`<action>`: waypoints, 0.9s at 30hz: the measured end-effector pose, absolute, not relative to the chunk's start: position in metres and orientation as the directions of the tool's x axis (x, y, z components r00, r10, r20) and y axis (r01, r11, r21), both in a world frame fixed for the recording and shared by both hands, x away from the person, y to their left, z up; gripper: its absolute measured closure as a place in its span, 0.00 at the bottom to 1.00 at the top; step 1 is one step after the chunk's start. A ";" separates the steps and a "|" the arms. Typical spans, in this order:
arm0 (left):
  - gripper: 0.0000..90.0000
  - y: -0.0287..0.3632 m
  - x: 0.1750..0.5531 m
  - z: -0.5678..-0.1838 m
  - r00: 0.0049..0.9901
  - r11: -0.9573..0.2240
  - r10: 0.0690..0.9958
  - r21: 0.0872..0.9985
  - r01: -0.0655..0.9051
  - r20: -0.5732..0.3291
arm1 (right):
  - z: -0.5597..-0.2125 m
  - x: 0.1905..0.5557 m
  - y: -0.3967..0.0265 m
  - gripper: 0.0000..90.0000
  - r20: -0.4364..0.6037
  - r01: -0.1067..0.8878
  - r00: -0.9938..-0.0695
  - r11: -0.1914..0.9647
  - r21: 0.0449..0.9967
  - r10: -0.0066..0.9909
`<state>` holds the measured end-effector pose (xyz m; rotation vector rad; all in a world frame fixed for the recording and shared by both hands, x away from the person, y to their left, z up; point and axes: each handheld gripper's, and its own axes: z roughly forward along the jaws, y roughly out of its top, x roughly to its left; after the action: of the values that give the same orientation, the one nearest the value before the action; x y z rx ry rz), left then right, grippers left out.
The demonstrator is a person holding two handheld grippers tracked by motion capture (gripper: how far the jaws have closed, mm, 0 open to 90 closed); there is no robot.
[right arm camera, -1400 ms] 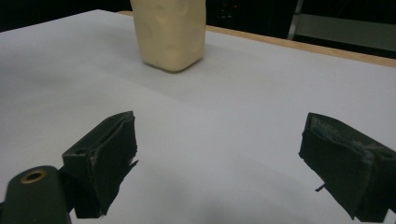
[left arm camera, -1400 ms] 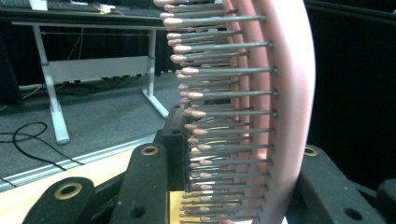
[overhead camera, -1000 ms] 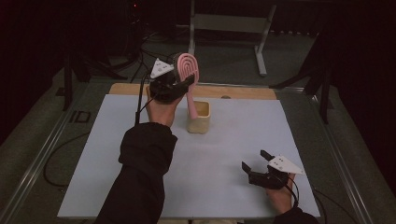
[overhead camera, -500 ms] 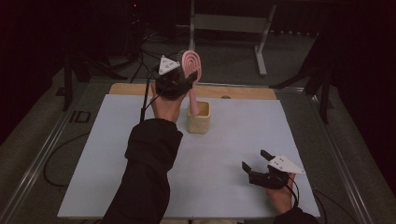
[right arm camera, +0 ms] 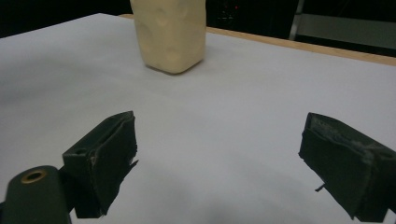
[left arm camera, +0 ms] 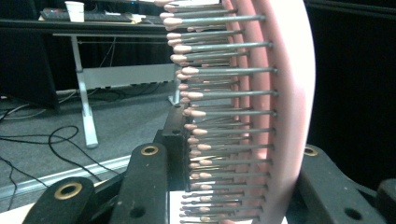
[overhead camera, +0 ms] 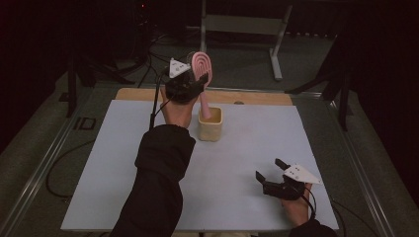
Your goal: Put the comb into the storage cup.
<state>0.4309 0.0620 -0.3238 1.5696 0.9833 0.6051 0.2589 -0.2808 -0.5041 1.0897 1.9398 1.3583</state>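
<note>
Left gripper view: hairbrush (left arm camera: 261, 116) pins close-up; left tongs (overhead camera: 190, 84) clamped on it. High view: handle seemingly inside cup (overhead camera: 210, 124), near bench (overhead camera: 108, 163) far edge. Right tongs (overhead camera: 271, 174) apart, empty.

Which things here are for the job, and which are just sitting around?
For the job:
- pink hairbrush
- cream cup
- left gripper, shut on the brush

Just around:
- right gripper, open, holding nothing
- metal stand behind the table
- floor cables

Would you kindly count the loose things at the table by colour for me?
Pink: 1, the hairbrush, its handle down in the cup.
Cream: 1, the cup on the white mat.
Total: 2.
</note>
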 end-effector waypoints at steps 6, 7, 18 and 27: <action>0.72 0.057 0.433 -0.328 0.520 -0.015 0.844 0.962 0.272 -0.133 | -0.504 0.258 -0.281 0.12 0.026 0.313 -0.531 0.168 0.935 0.847; 0.72 0.057 0.434 -0.329 0.519 -0.011 0.843 0.962 0.274 -0.138 | -0.504 0.258 -0.281 0.12 0.025 0.313 -0.531 0.169 0.935 0.847; 0.72 0.045 0.433 -0.336 0.514 -0.011 0.847 0.963 0.268 -0.133 | -0.504 0.259 -0.282 0.12 0.030 0.313 -0.533 0.164 0.935 0.845; 0.72 0.041 0.434 -0.340 0.509 0.007 0.847 0.962 0.272 -0.150 | -0.504 0.258 -0.282 0.12 0.032 0.314 -0.532 0.162 0.935 0.846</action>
<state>0.4343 0.0413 -0.3399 1.5446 0.9999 0.5955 0.2585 -0.2821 -0.5039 1.0959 1.9342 1.3639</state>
